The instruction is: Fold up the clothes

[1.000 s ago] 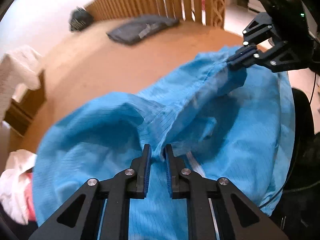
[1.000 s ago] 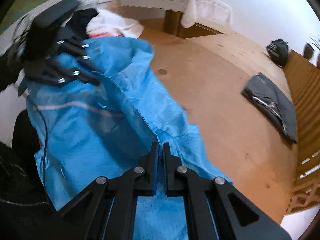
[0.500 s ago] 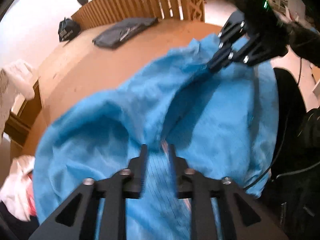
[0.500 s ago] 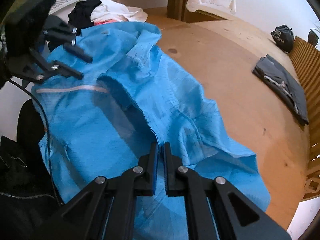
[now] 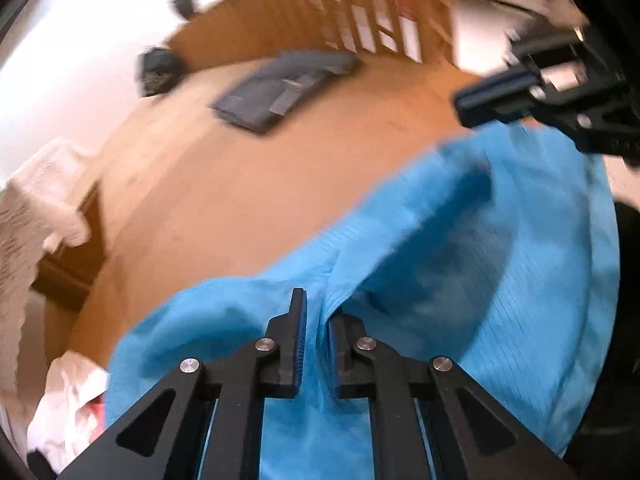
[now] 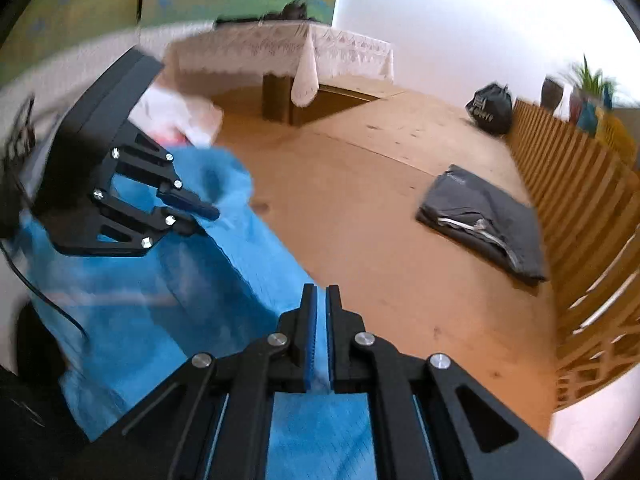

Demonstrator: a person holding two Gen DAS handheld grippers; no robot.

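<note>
The left hand-held gripper (image 5: 318,340) is clamped on a fold of the blue garment (image 5: 460,272), which drapes below and to its right over a wooden floor (image 5: 240,184). The right hand-held gripper (image 6: 321,332) pinches the same cloth's edge, fingers nearly together. Both views are motion-blurred, so the garment's shape is hard to read and its lower part is cut off. Ahead of both lies a folded grey garment (image 6: 484,220).
</note>
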